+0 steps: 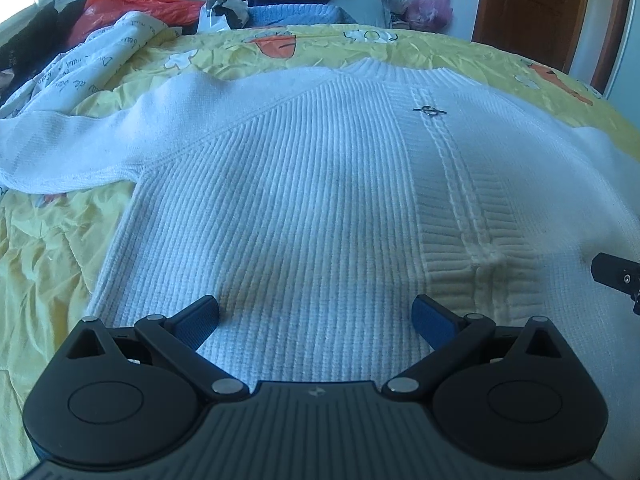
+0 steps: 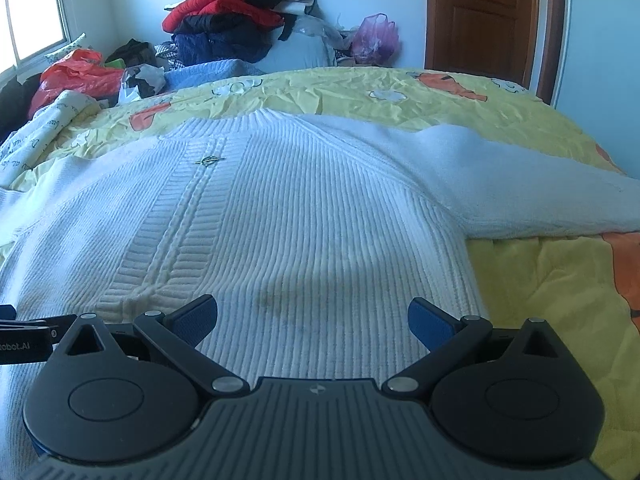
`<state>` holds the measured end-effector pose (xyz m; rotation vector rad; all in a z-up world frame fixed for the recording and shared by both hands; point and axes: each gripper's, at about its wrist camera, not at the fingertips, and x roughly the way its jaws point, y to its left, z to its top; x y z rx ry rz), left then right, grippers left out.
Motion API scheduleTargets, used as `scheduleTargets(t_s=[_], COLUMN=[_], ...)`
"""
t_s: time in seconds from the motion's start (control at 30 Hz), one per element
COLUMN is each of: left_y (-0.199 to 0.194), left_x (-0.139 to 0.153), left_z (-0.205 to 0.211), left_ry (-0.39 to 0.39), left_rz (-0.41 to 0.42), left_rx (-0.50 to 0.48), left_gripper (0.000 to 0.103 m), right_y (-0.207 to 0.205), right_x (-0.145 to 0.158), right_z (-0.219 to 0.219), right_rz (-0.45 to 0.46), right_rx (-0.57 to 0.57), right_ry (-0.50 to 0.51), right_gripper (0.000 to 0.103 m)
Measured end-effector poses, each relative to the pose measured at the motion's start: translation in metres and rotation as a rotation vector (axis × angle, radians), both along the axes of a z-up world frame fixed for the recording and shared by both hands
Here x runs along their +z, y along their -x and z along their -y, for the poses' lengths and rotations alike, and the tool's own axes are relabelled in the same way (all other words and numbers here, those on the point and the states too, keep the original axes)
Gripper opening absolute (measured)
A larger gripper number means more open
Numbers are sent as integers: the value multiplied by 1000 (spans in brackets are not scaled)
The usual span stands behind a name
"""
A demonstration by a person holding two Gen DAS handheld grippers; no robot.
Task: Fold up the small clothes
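Note:
A white ribbed knit sweater (image 1: 304, 184) lies flat, front up, on a yellow bedspread (image 1: 48, 248), with a small metal clasp (image 1: 430, 111) near its collar. Its left sleeve (image 1: 68, 148) stretches left and its right sleeve (image 2: 520, 184) stretches right. My left gripper (image 1: 316, 320) is open and empty, low over the sweater's hem left of the centre band. My right gripper (image 2: 312, 318) is open and empty over the hem on the right half. The sweater also fills the right wrist view (image 2: 280, 220). Each gripper's edge shows in the other's view.
A printed white cloth (image 1: 92, 60) lies at the bed's far left. A pile of clothes (image 2: 236, 20), red plastic bags (image 2: 76, 76) and a pink bag (image 2: 376, 38) sit beyond the bed by the wall. A brown door (image 2: 484, 16) is at the far right.

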<state>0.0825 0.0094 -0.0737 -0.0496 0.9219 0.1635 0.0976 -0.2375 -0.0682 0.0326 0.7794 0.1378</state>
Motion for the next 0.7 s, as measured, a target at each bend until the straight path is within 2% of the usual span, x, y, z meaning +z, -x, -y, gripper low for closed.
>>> scheduleTargets(t_s=[0.7], left_y=[5], left_x=[0], left_z=[-2], left_ry=[11], left_rz=[1], left_rx=[7], left_gripper=[103], right_y=[3], right_x=[3], right_z=[2], right_rz=[14], right_rx=[-5], right_ry=[7], right_gripper=[103])
